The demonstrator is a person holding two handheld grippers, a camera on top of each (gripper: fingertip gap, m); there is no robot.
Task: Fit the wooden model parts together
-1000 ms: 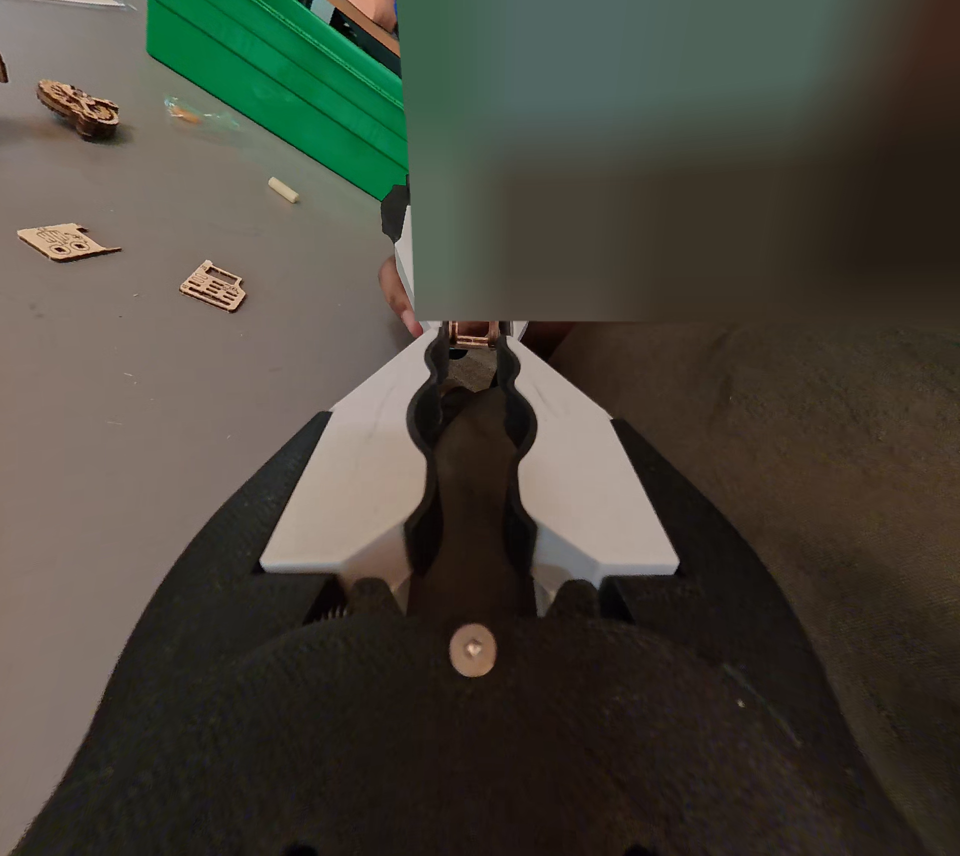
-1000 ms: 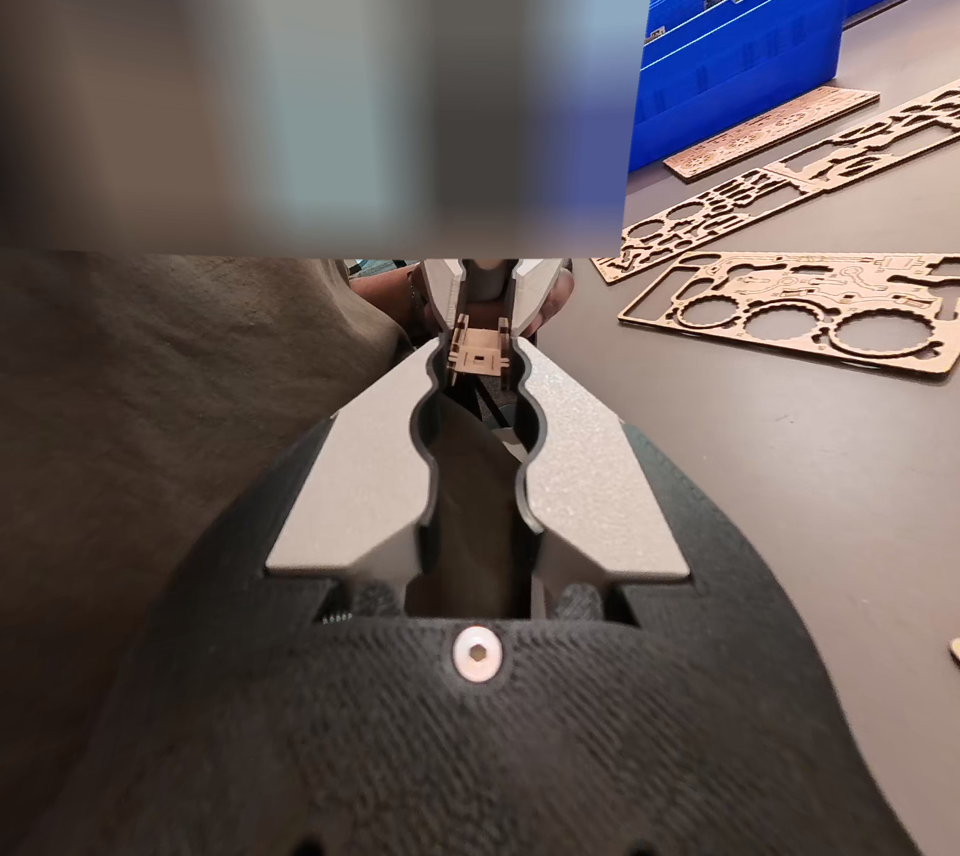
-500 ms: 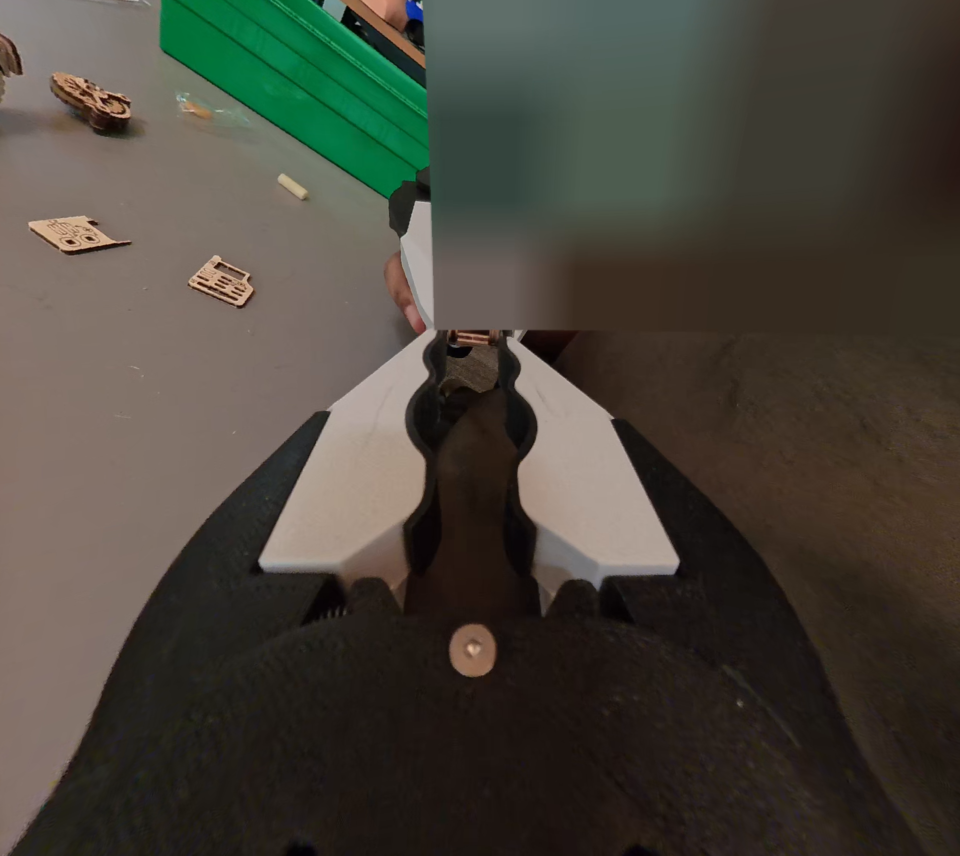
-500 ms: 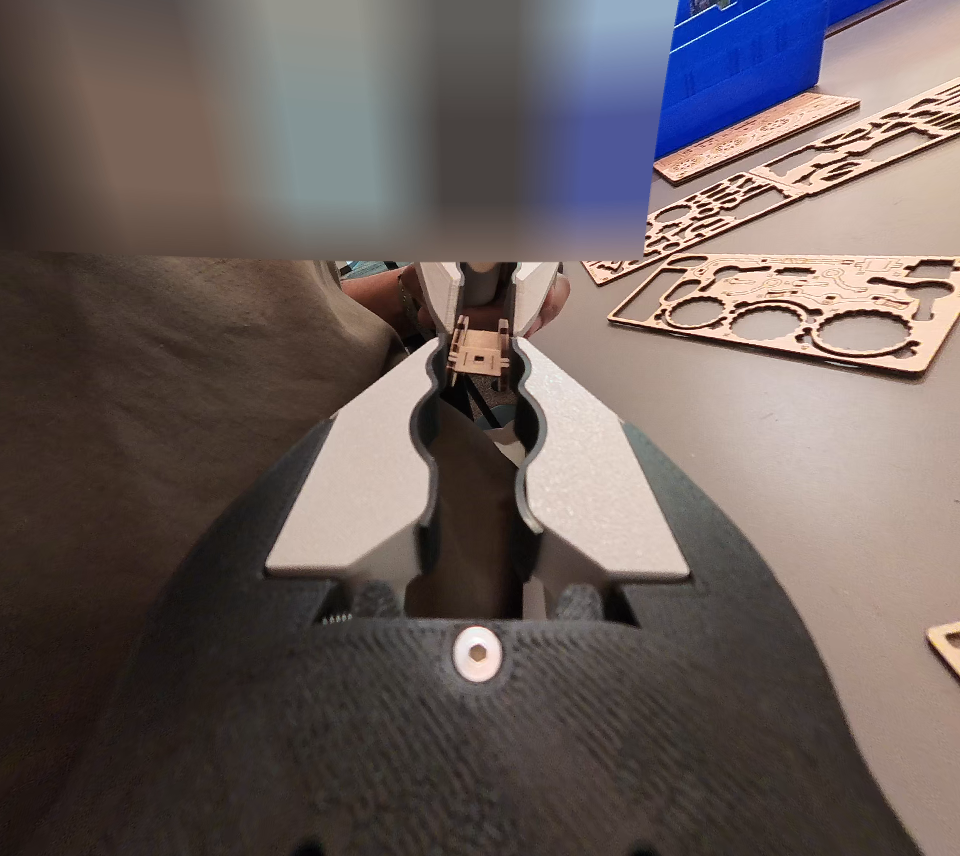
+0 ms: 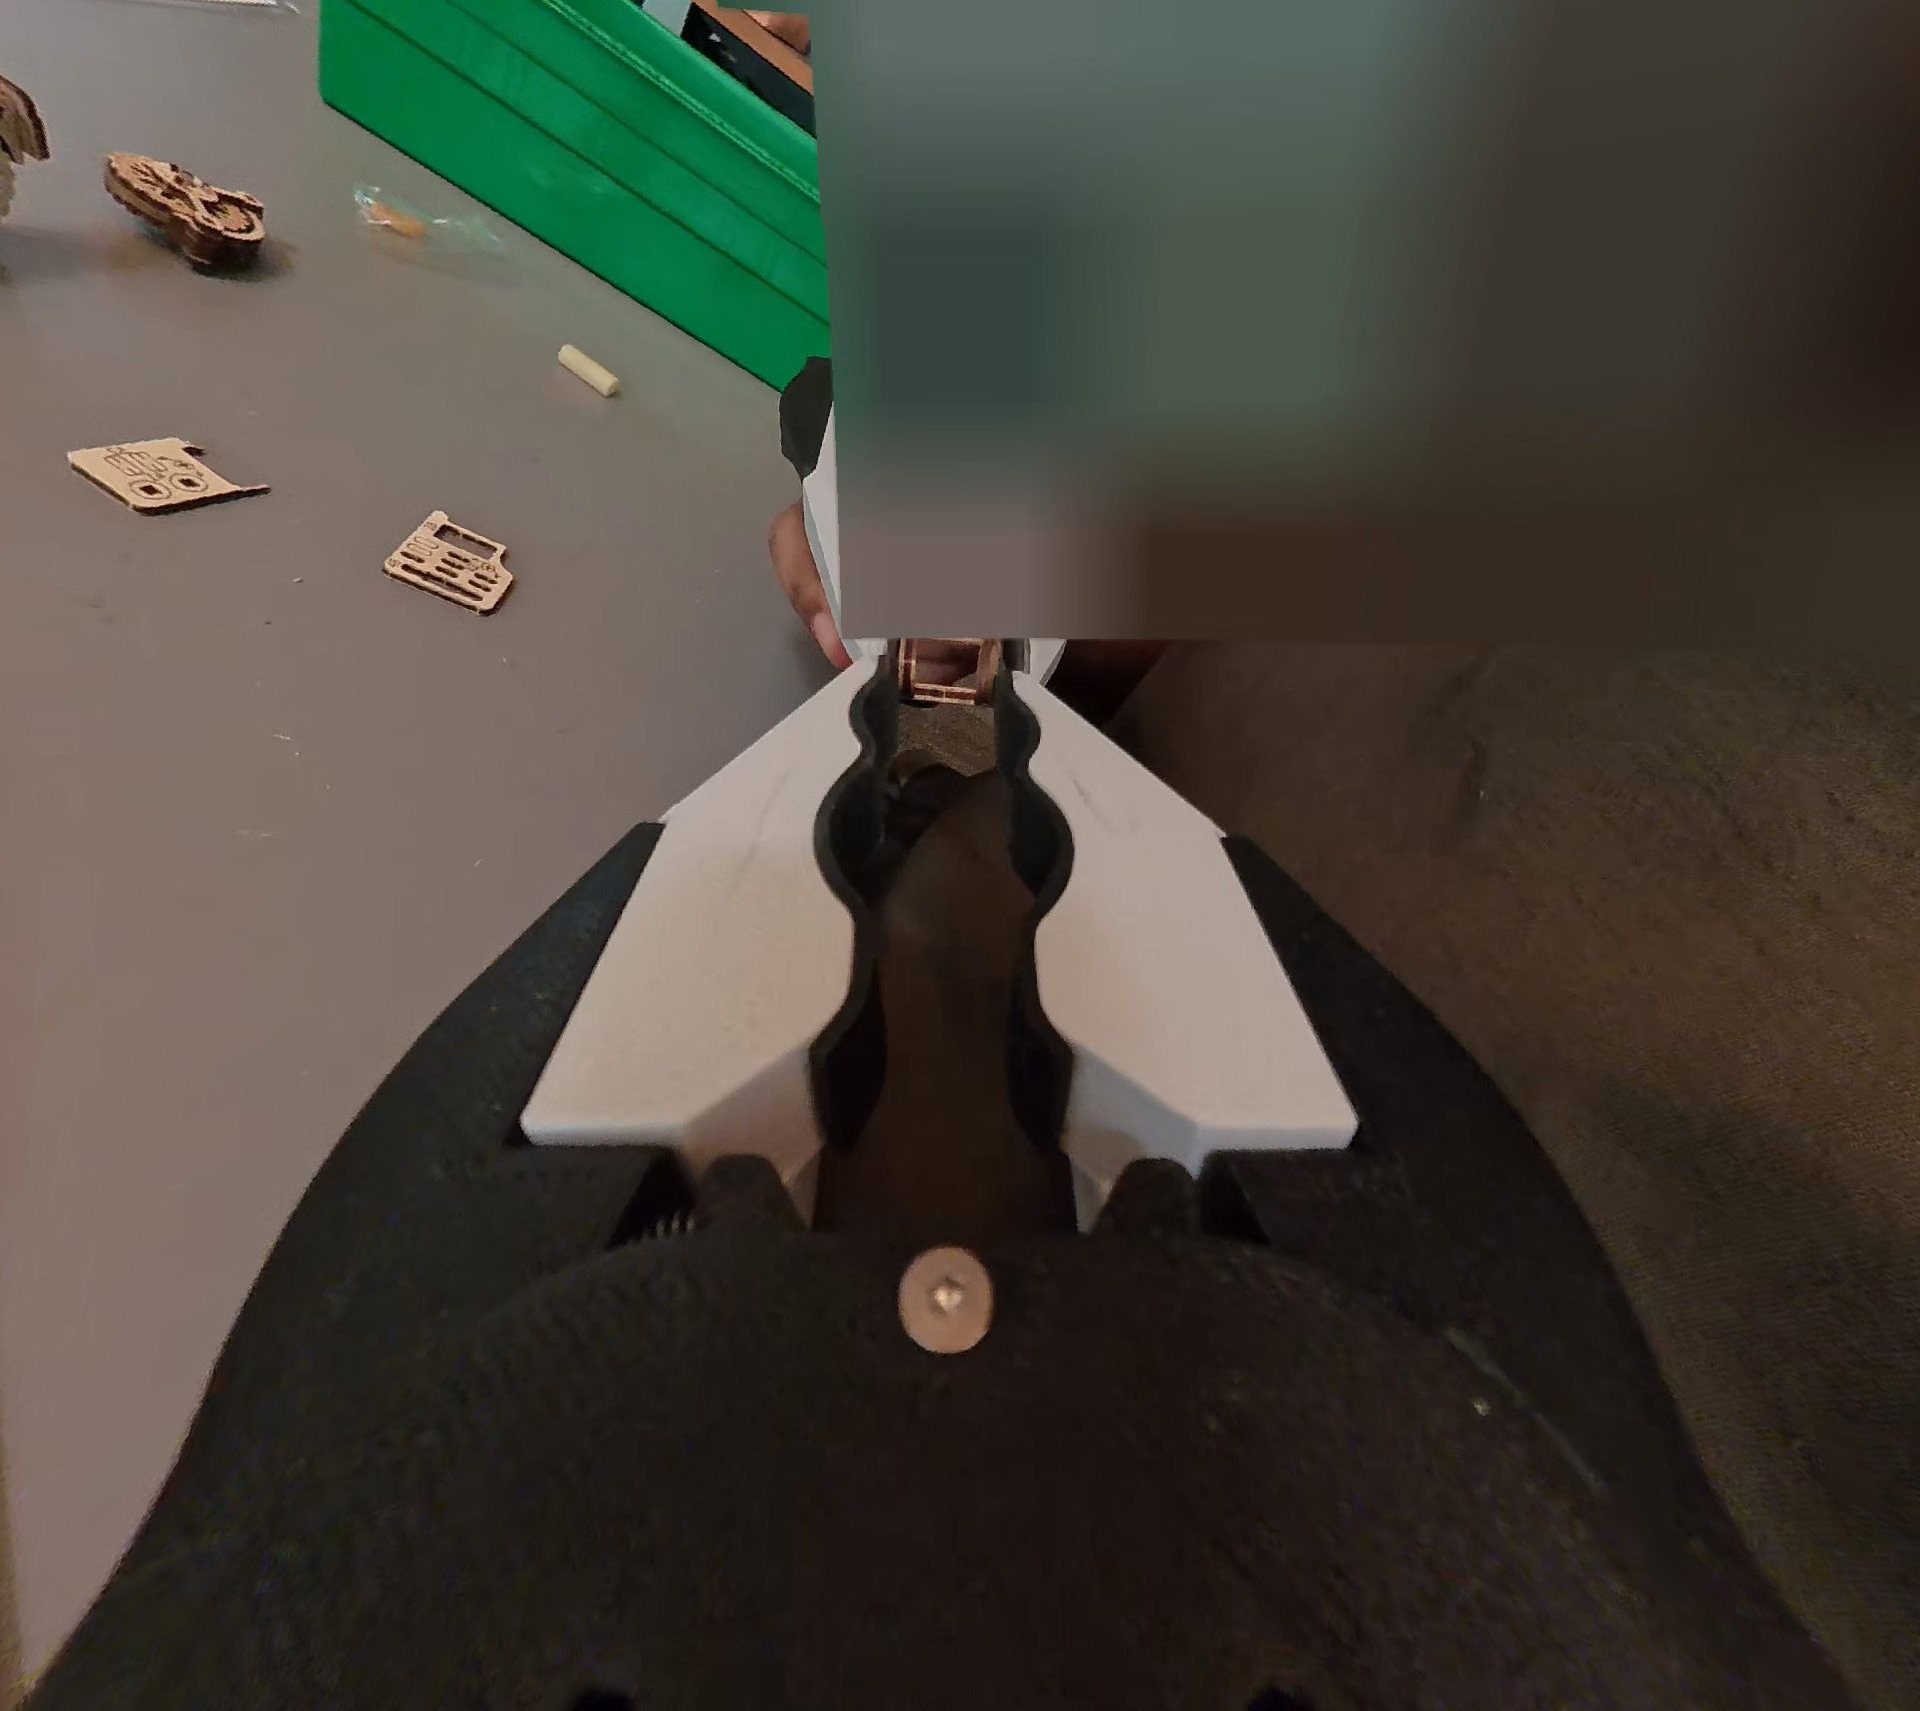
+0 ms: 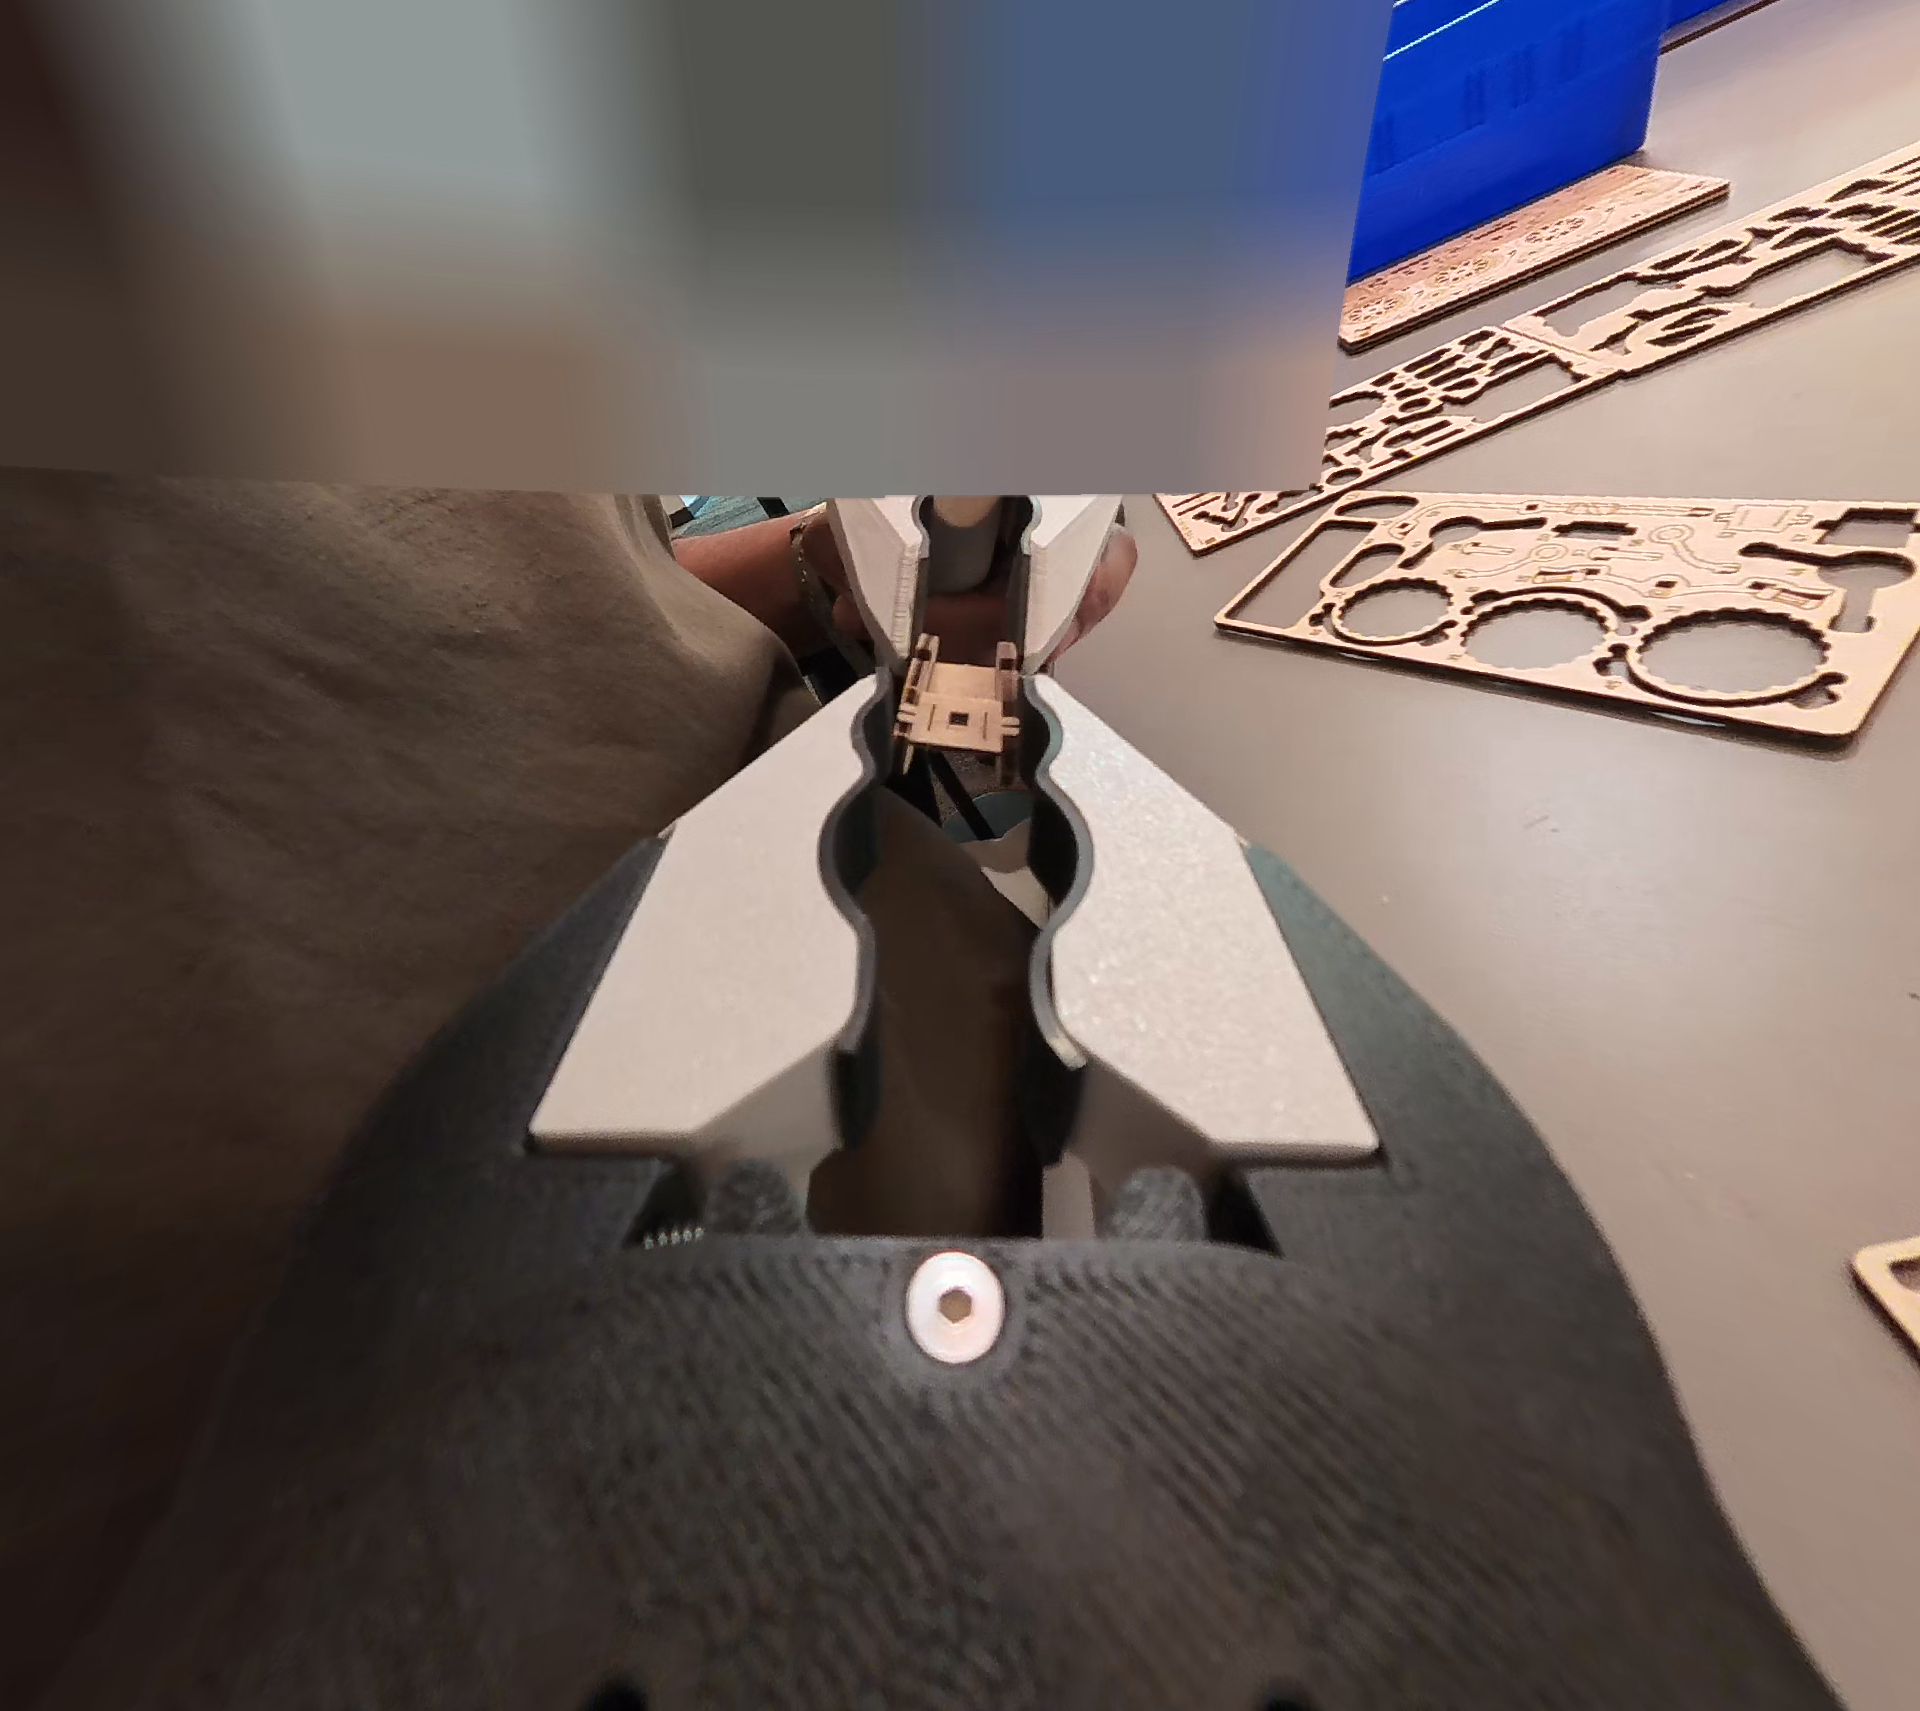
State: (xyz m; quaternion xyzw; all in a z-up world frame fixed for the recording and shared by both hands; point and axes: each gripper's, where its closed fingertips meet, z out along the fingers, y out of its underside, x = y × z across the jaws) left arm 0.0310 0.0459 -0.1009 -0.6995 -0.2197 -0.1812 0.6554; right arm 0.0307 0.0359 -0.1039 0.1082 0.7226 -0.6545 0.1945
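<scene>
Both claws are meeting tip to tip above the desk (image 6: 1558, 882) edge: the right claw (image 6: 956, 716) is pinching the little wooden model part (image 6: 956, 711) at 12 o'clock, and the left claw (image 5: 948, 674) is gripping the same piece from the opposite side.

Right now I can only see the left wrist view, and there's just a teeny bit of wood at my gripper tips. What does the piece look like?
Observer: In the right wrist view, the wooden piece is a pale little tray with a square hole in its middle and upright tabs at both sides.
Operator: Is the other gripper holding it too?
Observer: Yes. The right gripper pinches its near end and meets the left gripper tip to tip.
Operator: Are there more parts over there?
Observer: A punched-out wooden sheet with three round toothed holes lies flat on the table, to the right of the grippers.
</scene>
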